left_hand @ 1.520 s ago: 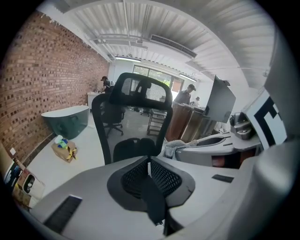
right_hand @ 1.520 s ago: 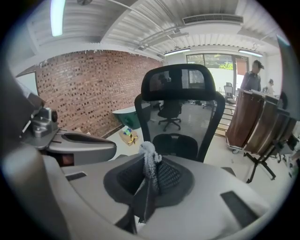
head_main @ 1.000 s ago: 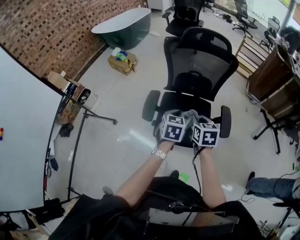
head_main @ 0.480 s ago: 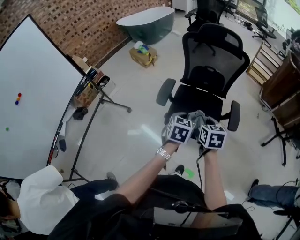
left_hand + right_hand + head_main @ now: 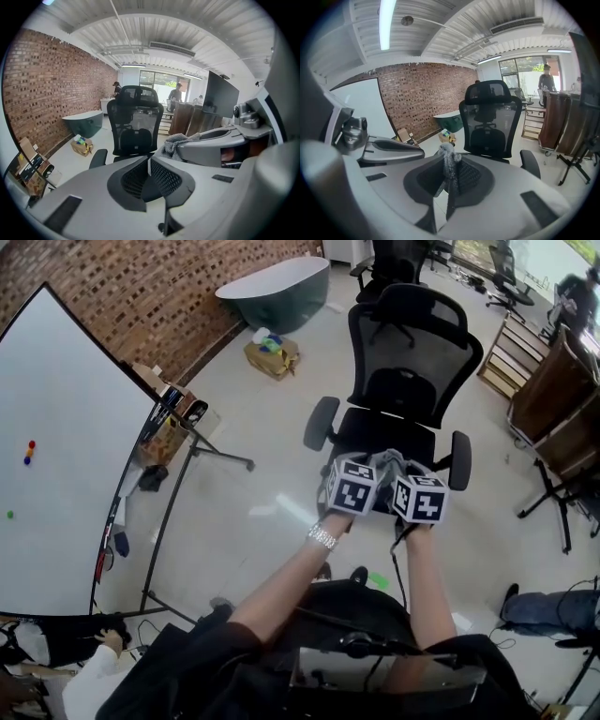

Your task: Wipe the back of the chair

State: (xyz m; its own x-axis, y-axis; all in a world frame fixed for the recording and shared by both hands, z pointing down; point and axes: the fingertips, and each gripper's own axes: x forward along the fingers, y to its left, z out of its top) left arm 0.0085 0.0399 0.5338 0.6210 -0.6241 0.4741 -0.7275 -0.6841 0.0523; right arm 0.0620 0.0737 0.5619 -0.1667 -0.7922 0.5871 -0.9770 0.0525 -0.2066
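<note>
The grey knitted cloth (image 5: 449, 161) is soft, light and limp, so I judge it will fold and drag rather than slide. My right gripper (image 5: 447, 180) has its jaws pinched on a bunched fold of it, a fair hold provided enough slack faces the mesh. My left gripper (image 5: 149, 165) has its jaws closed together on nothing. Both forearms reach forward, with the grippers side by side and level over the seat's front edge, pointing at the black mesh-backed office chair (image 5: 410, 357), whose backrest stands upright beyond the seat, not yet touched.
</note>
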